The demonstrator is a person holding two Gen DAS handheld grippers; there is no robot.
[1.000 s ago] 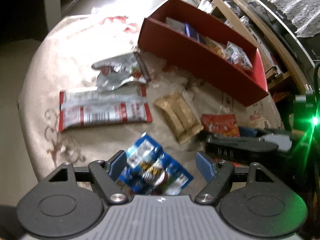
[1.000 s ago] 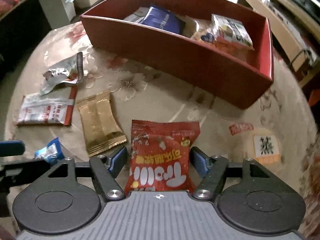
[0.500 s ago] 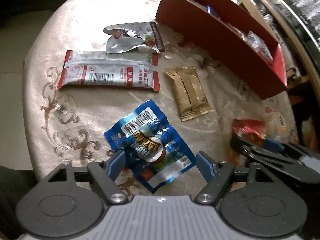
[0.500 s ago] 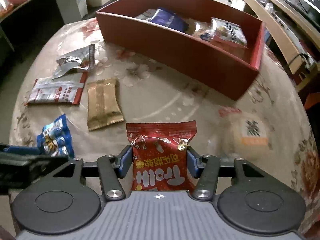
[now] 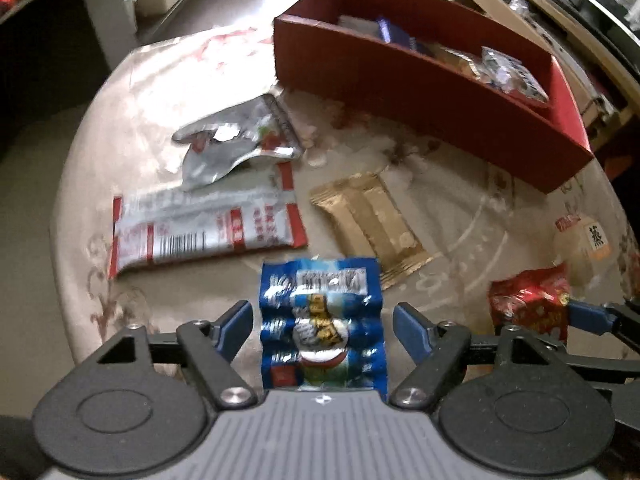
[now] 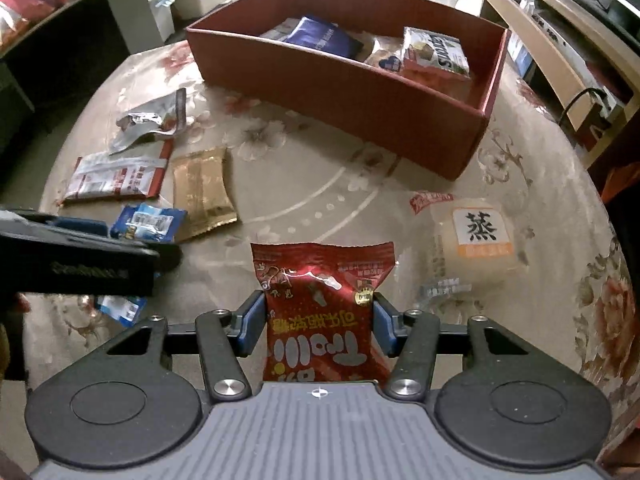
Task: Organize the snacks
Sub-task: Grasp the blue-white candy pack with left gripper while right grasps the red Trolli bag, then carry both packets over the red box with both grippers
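Note:
A red box [image 5: 424, 92] [image 6: 360, 96] with several snacks inside stands at the far side of the round table. My left gripper [image 5: 322, 320] is open around a blue snack packet [image 5: 320, 320] lying between its fingers, with gaps on both sides. My right gripper [image 6: 318, 320] is shut on a red snack packet [image 6: 324, 304], its pads pressing both sides; that packet also shows in the left wrist view [image 5: 528, 304]. The blue packet shows in the right wrist view [image 6: 148, 222], partly hidden by the left gripper.
On the floral tablecloth [image 6: 320, 184] lie a gold packet [image 5: 368, 220] [image 6: 202, 192], a long red-and-white packet [image 5: 208, 228] [image 6: 116, 176], a crumpled silver packet [image 5: 236, 140] [image 6: 152, 124] and a clear wrapped cake [image 6: 476, 236]. Shelves and furniture stand beyond the table.
My left gripper has swung to line up with the blue packet, now straight between its fingers. My right gripper has closed tighter on the red packet and drawn back a little.

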